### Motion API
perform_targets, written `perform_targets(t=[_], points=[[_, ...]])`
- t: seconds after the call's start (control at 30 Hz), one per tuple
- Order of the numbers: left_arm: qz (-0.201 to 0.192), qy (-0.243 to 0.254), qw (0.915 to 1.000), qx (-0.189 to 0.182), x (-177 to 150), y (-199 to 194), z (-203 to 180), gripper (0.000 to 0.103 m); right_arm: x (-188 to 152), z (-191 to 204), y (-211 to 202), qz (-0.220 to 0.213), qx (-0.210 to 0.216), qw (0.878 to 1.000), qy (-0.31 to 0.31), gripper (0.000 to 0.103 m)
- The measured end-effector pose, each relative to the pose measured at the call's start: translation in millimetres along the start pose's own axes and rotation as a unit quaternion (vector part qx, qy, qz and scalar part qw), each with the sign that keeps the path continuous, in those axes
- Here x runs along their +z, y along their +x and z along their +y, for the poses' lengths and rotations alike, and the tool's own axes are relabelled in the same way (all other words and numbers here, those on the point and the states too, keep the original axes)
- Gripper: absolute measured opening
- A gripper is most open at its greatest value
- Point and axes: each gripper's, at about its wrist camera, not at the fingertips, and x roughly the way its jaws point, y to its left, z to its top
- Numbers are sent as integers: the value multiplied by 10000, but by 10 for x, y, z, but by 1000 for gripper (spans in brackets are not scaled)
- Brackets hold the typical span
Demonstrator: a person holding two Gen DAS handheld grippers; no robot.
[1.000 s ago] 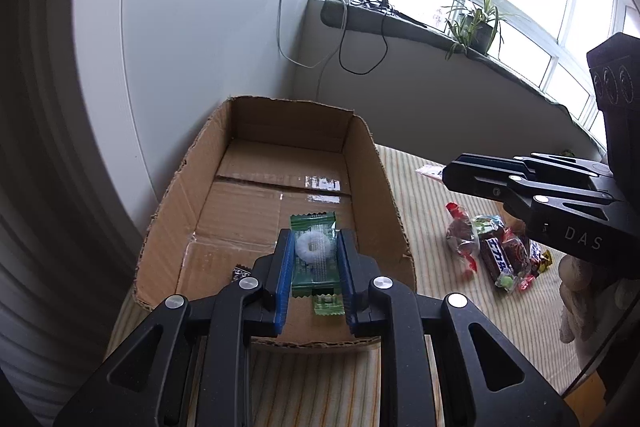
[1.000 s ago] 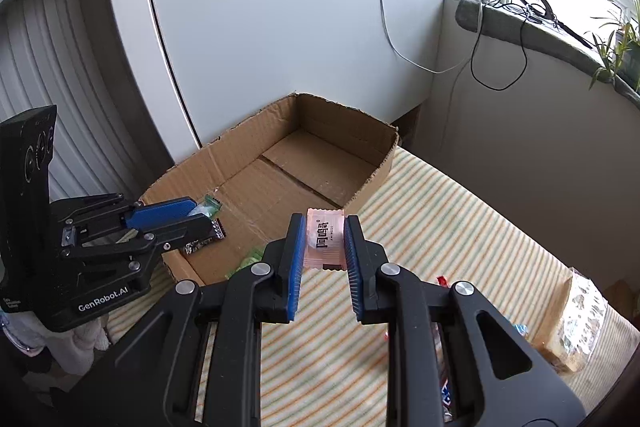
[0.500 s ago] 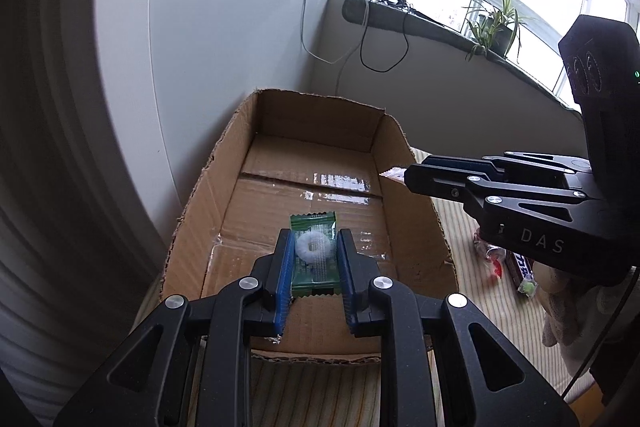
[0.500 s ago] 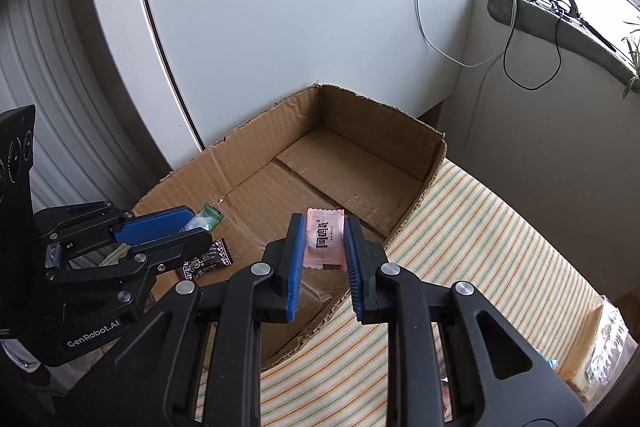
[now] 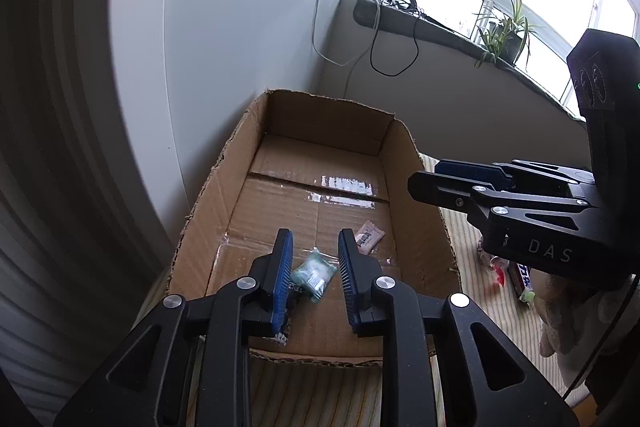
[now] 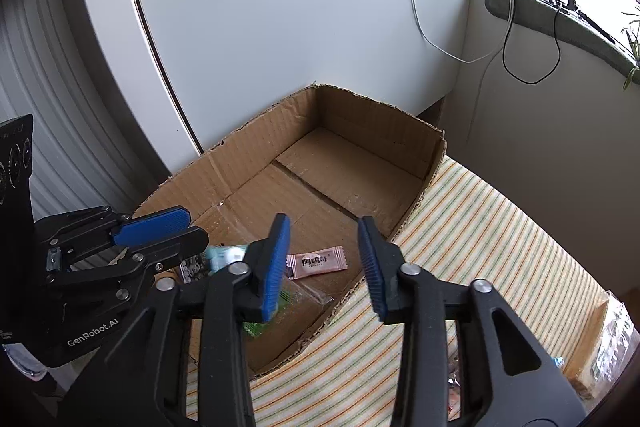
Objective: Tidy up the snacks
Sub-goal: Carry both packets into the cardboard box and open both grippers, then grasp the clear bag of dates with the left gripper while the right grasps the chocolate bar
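An open cardboard box sits on the striped tablecloth. My left gripper is open above the box's near end; a green-white snack packet lies on the box floor below it. My right gripper is open over the box's right side; a pink packet lies on the box floor below it. A dark packet lies near the green one. The right gripper also shows in the left wrist view, and the left gripper shows in the right wrist view.
More wrapped snacks lie on the striped cloth right of the box. A clear bag lies at the cloth's far right. A white wall panel stands behind the box; a windowsill with cables and a plant is beyond.
Both grippers have opened. The green-white packet dropped from the left gripper and the pink packet from the right gripper onto the box floor.
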Motion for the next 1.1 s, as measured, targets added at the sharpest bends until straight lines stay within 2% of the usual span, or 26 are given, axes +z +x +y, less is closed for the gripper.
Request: perform_targets(t=[0.07,0.57,0.83,1.1], points=[[-21,-3,10000,-6,1,-21,-11,37,-10,-18,-52,-22,-5,10000,23,48],[-149,114,9993,-326,-12,-165,-329,37,-335,-455,-784,-302,-417,9976,460,50],[-106,299,9976,-615,-54,-172,-642,37,-754,-936,-1216,-309,-871,9914,922,50],[112,539,9940,-941,-168,-61,-1003,37,-1271,-1479,-1565,-159,-1430,9791,1440,50]])
